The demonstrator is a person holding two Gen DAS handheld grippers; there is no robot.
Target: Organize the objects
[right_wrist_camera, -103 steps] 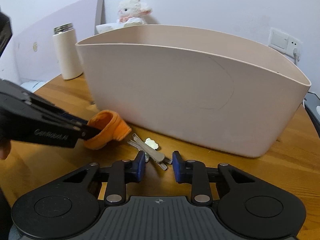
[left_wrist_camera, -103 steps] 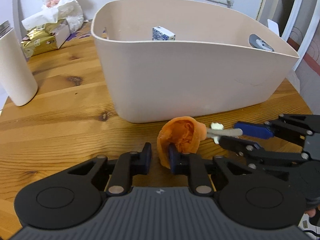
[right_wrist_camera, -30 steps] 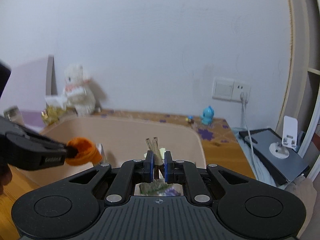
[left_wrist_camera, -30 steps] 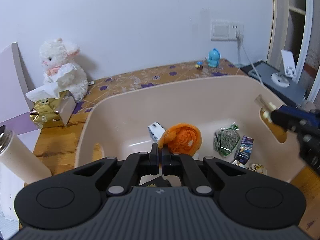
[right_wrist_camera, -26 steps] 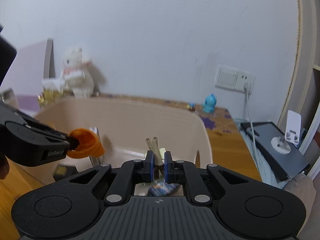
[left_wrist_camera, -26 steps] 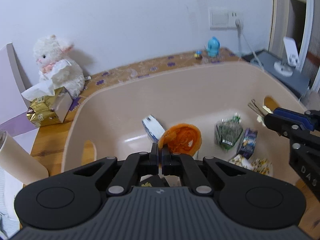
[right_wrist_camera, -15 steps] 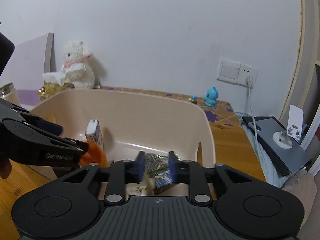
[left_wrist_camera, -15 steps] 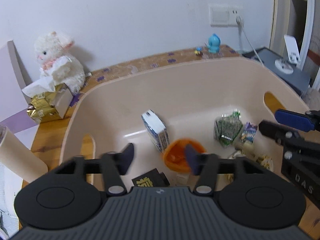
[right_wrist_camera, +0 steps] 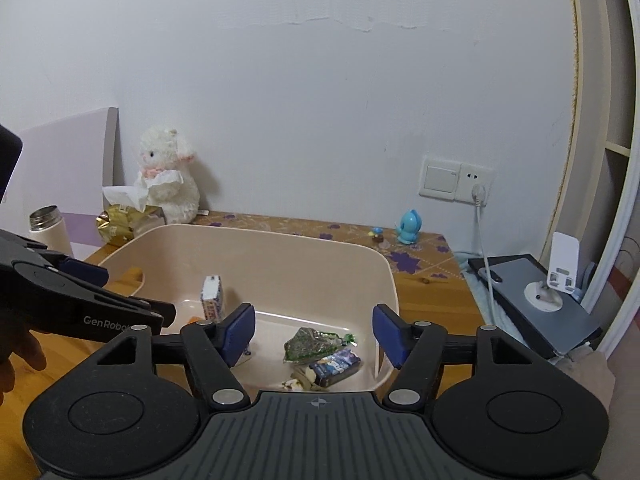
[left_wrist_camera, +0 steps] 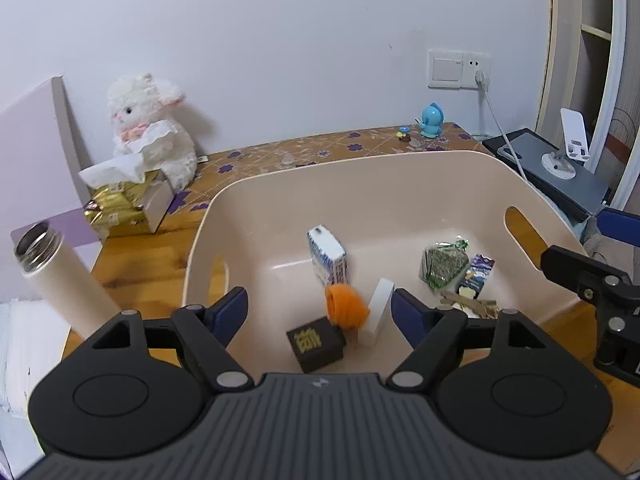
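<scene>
Orange toy [left_wrist_camera: 346,307] in bin [left_wrist_camera: 400,168], below parted jaws

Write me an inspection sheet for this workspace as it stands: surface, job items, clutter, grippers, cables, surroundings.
Surface: wooden table, patterned mat along the wall.
Job's things: beige bin holds an orange item, blue-white carton, white block, black box, green packet, blue packet, hair clip.
Clutter: open white bottle, gold tissue box, plush lamb, blue figurine.
Grippers: left gripper and right gripper both open, empty, above the bin.
Cables: white cable runs from the wall socket to the side.
Surroundings: white wall, phone stand on a dark device, shelving at right.
</scene>
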